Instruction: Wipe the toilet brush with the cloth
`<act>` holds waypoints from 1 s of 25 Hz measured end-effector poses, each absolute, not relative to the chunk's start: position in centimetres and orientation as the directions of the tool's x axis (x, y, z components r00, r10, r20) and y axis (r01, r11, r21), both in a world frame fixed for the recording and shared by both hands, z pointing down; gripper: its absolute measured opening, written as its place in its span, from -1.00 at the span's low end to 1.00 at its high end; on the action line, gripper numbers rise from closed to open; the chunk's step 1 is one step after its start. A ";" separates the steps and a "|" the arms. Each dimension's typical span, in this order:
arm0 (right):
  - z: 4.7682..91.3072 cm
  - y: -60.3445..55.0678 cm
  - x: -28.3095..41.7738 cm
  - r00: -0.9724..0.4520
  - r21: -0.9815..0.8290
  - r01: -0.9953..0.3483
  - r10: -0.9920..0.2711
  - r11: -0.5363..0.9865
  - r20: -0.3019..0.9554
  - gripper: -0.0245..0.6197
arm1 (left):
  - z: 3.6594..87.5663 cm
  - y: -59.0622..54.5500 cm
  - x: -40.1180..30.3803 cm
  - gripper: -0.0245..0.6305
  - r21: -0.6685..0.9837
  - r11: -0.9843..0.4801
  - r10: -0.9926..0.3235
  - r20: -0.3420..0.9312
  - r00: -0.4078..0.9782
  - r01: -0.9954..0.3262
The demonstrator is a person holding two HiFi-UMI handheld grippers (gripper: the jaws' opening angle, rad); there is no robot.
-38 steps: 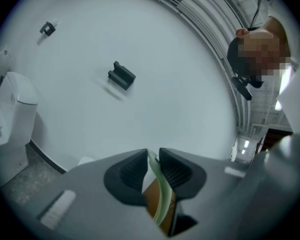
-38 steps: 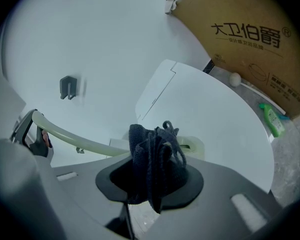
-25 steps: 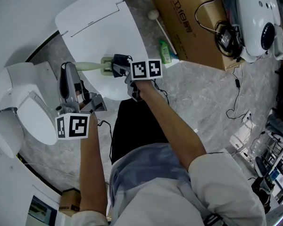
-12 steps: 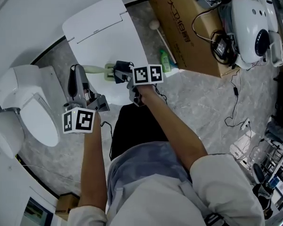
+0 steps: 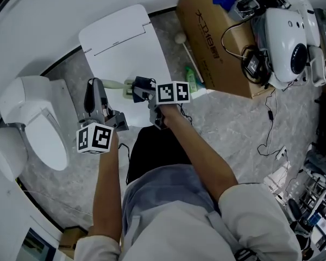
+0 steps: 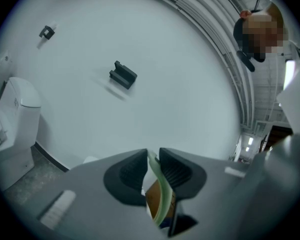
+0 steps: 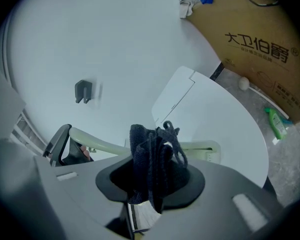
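- Centre-left of the head view: the left claw (image 5: 92, 94) is clamped on one end of the pale green toilet brush (image 5: 114, 84). The brush sticks out sideways over the white panel (image 5: 119, 37) toward the right claw (image 5: 144, 88). That's a long lever on a thin pinch, so a hard wipe could twist the brush in the grip or pull it out.
- Same view, middle of frame: the right claw carries the dark cloth (image 5: 137, 84) at or just beside the brush's far end. Can't tell contact from here. Risk is wiping air, or pushing that end down onto the panel.
- Left of frame: the toilet (image 5: 32, 124) is near the left claw, and a wide swing could clip it.
- Left gripper view, bottom centre: the left claw (image 6: 151, 159) is closed narrow on a thin strip of the brush (image 6: 160, 197). Only an edge looks caught, so a slip under side load is likely.
- Right gripper view, lower centre: the right claw (image 7: 150, 176) is gripping a bunched wad of the cloth (image 7: 149, 154), with loose loops at the top. The loops could snag on the brush (image 7: 97, 142) crossing behind and drag the cloth out of the jaws.
- Same view: the wad hides the contact patch, so part of the brush could get missed.
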State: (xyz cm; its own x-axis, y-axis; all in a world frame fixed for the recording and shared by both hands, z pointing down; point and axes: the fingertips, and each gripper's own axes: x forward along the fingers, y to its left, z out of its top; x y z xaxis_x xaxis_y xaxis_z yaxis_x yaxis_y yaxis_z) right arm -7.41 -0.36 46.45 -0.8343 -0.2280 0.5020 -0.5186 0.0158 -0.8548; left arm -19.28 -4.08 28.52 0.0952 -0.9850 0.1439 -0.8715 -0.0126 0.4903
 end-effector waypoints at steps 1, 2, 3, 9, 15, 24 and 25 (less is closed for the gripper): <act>46.0 -0.4 -7.5 -0.836 -0.856 -0.516 -0.229 0.021 0.498 -0.60 | 28.5 -4.1 -19.3 -0.93 0.491 -0.012 -0.986 0.141 0.093 -0.871; 45.6 -0.5 -7.5 -0.838 -0.857 -0.515 -0.229 0.029 0.496 -0.60 | 28.4 -4.1 -19.3 -0.93 0.491 -0.011 -0.986 0.141 0.092 -0.871; 45.1 -0.5 -7.6 -0.839 -0.856 -0.515 -0.228 0.037 0.495 -0.60 | 28.4 -4.1 -19.3 -0.93 0.491 -0.009 -0.986 0.142 0.090 -0.871; 43.4 -0.7 -8.0 -0.846 -0.858 -0.510 -0.220 0.067 0.486 -0.60 | 28.2 -4.1 -19.5 -0.93 0.498 -0.003 -0.987 0.136 0.082 -0.867; 41.9 -0.7 -8.2 -0.854 -0.864 -0.497 -0.224 0.078 0.470 -0.60 | 28.3 -3.9 -19.5 -0.93 0.511 -0.005 -0.987 0.135 0.086 -0.860; 38.8 -0.9 -8.9 -0.869 -0.873 -0.474 -0.225 0.117 0.441 -0.60 | 28.2 -3.7 -19.6 -0.93 0.503 0.012 -0.986 0.150 0.074 -0.864; 38.4 -0.9 -9.0 -0.870 -0.873 -0.472 -0.226 0.121 0.439 -0.60 | 28.1 -3.6 -19.6 -0.93 0.504 0.015 -0.986 0.152 0.072 -0.864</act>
State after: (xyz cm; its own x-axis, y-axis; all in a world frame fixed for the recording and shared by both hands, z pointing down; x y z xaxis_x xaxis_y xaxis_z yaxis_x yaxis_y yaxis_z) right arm -8.97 -0.88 38.42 -0.8697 -0.2259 0.4389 -0.4721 0.1209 -0.8732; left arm -19.56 -3.61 28.13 0.0718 -0.9857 0.1523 -0.8638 0.0148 0.5035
